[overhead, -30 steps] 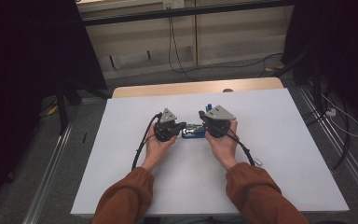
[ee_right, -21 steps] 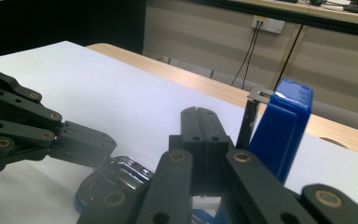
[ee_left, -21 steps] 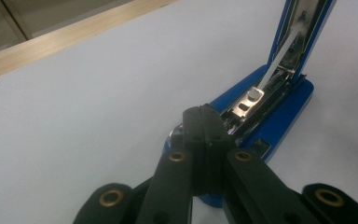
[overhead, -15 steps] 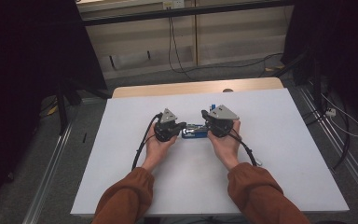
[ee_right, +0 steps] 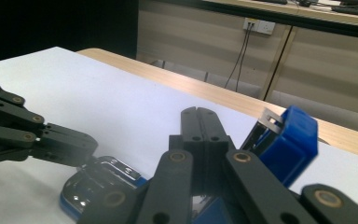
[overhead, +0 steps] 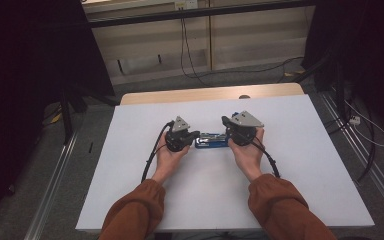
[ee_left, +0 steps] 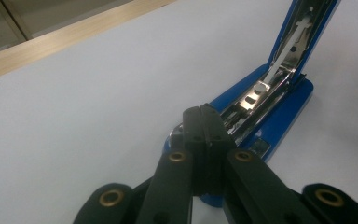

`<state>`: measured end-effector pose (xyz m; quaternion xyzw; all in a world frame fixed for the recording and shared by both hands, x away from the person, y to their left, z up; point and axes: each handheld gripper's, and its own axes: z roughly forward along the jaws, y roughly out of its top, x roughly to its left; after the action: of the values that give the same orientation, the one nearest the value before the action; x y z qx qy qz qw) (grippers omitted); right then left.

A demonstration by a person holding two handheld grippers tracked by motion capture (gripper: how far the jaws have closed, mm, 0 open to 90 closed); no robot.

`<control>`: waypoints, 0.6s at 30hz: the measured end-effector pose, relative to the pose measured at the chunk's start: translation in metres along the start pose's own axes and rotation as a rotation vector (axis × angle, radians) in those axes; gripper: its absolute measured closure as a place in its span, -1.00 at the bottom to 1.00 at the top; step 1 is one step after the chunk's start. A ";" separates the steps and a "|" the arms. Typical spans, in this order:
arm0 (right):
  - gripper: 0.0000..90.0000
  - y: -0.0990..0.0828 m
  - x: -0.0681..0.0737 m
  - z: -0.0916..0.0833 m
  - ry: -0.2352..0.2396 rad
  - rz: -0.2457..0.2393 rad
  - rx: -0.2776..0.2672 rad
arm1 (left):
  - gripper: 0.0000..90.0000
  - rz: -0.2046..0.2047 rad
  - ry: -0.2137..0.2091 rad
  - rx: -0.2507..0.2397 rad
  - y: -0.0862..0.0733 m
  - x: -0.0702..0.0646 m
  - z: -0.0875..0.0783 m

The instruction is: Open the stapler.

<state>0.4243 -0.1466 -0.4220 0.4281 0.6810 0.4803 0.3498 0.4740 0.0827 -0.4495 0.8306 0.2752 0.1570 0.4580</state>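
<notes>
Blue stapler (overhead: 211, 141) lies mid-tabletop (overhead: 130, 165), directly between the two tongs, its top arm hinged open. Left tongs (ee_left: 204, 122) clenched, tips set against the stapler's front end over the metal channel. Right tongs (ee_right: 200, 123) clenched, empty, beside the raised blue arm.

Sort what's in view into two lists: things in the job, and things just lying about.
In the job:
blue stapler, top swung open
left gripper, shut, at the stapler's base
right gripper, shut, by the raised top

Lying about:
white table
wall socket and its cables
</notes>
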 end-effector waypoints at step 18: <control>1.00 -0.008 -0.020 -0.009 -0.009 0.015 0.015 | 1.00 -0.002 0.005 0.002 0.000 -0.001 0.000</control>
<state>0.4218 -0.1692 -0.4251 0.4380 0.6798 0.4758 0.3459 0.4732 0.0829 -0.4495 0.8305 0.2772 0.1584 0.4564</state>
